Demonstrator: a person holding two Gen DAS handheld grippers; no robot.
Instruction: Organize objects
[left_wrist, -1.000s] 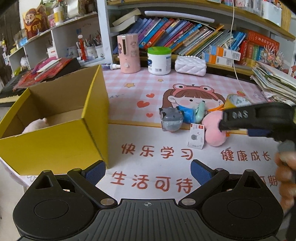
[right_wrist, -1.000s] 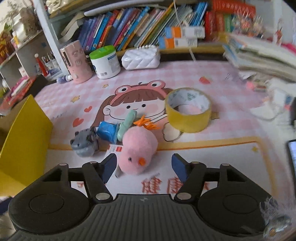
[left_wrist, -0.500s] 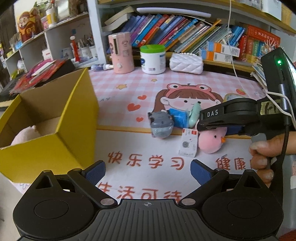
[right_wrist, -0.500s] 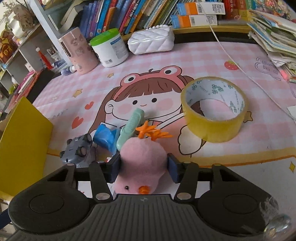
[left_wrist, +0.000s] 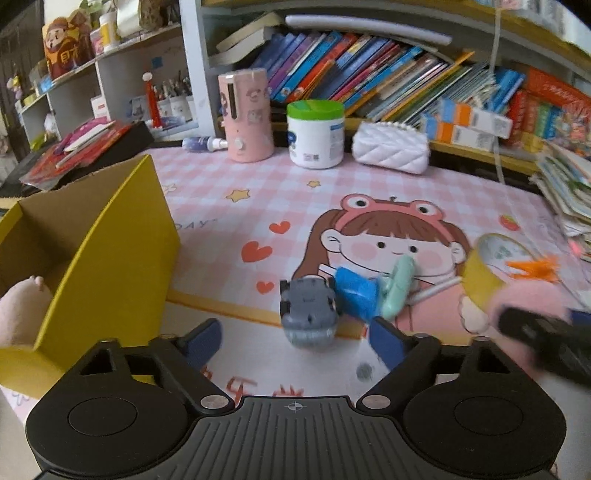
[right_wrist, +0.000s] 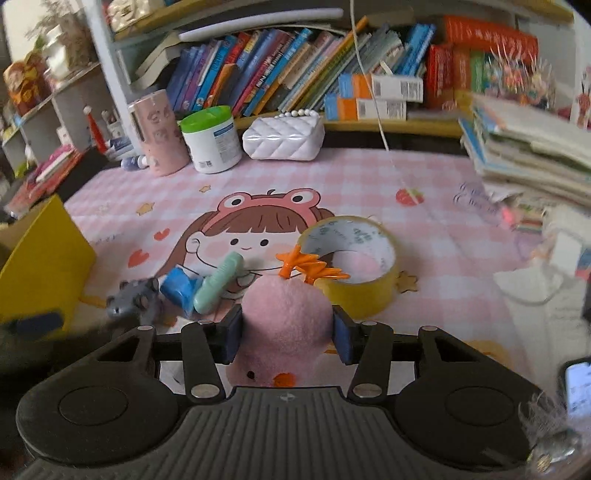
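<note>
The right gripper (right_wrist: 287, 334) clamps the round pink plush chick with orange feet (right_wrist: 286, 317) between both blue pads, its beak facing the camera. Behind it at one o'clock sits the yellow tape roll (right_wrist: 356, 264). The left gripper (left_wrist: 295, 339) hangs spread and empty, the grey toy car (left_wrist: 308, 314) at twelve o'clock, the yellow cardboard box (left_wrist: 107, 266) at nine.

Left gripper (left_wrist: 295, 338) jaws spread wide; right gripper (right_wrist: 287, 334) jaws clamped.
</note>
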